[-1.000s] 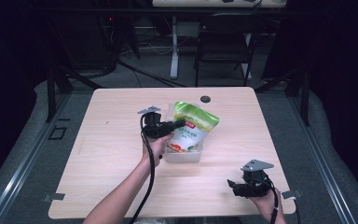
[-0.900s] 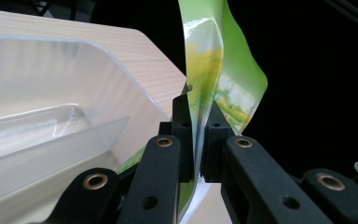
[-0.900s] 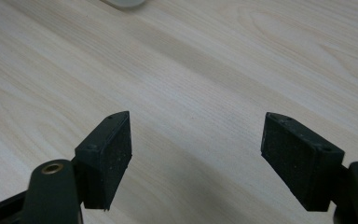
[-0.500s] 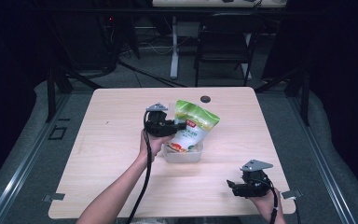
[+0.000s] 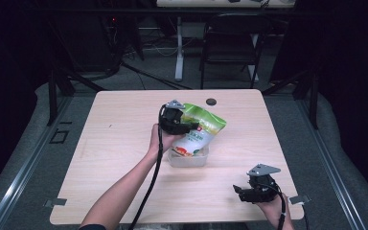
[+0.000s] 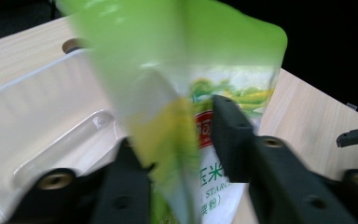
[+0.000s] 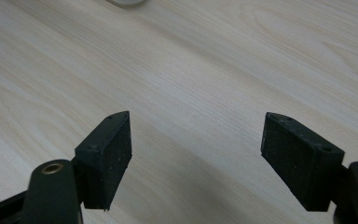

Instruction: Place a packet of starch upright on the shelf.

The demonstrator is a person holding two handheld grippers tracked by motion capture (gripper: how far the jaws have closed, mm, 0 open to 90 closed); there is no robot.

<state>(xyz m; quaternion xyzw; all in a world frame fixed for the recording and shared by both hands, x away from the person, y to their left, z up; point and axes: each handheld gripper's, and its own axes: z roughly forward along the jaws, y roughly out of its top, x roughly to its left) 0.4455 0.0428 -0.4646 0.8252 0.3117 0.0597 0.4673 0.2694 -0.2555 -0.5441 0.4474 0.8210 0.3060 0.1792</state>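
Wood table (image 5: 115,158): L tool (image 5: 188,127) grips green pouch (image 5: 201,132) over clear tub (image 5: 188,159); R tool (image 5: 239,190) released.

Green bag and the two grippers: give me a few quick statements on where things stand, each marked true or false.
1. The left gripper grips the green bag. True; in the left gripper view its jaws close on the bag's edge.
2. The bag lies flat on the table, away from the clear tub. False: it leans with its lower end in the tub.
3. The right gripper is open with nothing in it. True; bare wood shows between its jaws.
4. The right gripper holds the tub's rim. False: it sits apart, near the table's front right edge.
5. A small dark round thing sits behind the bag. True.
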